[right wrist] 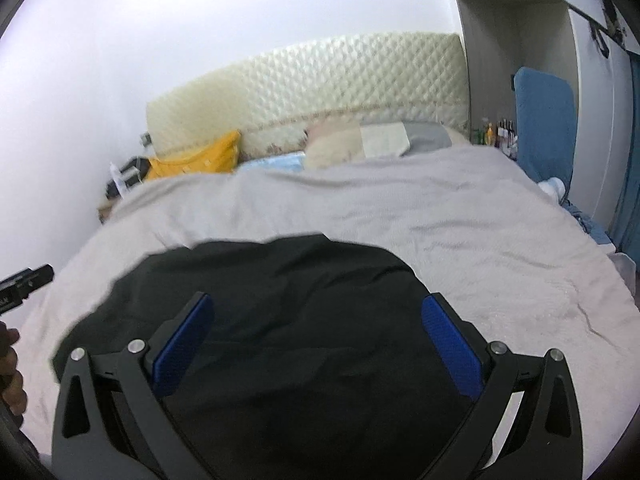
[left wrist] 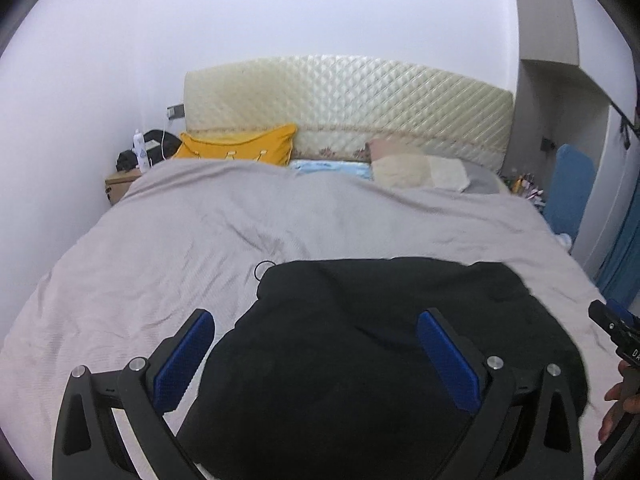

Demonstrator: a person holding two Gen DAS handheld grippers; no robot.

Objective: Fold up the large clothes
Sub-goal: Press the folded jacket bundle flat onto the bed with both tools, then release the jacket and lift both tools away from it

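The black garment lies bunched on the bed's grey cover, at the near edge. The left tongs stand wide apart above its left part; the right tongs stand wide apart above its right part, gripping nothing. Bare cover stretches toward 12 o'clock up to the yellow pillow and the quilted headboard.

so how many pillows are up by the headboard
3: a mustard-yellow fabric pillow on the left, a pale blue pillow in the middle, mostly under the grey bedspread, and a beige patchwork pillow on the right. More may be hidden.
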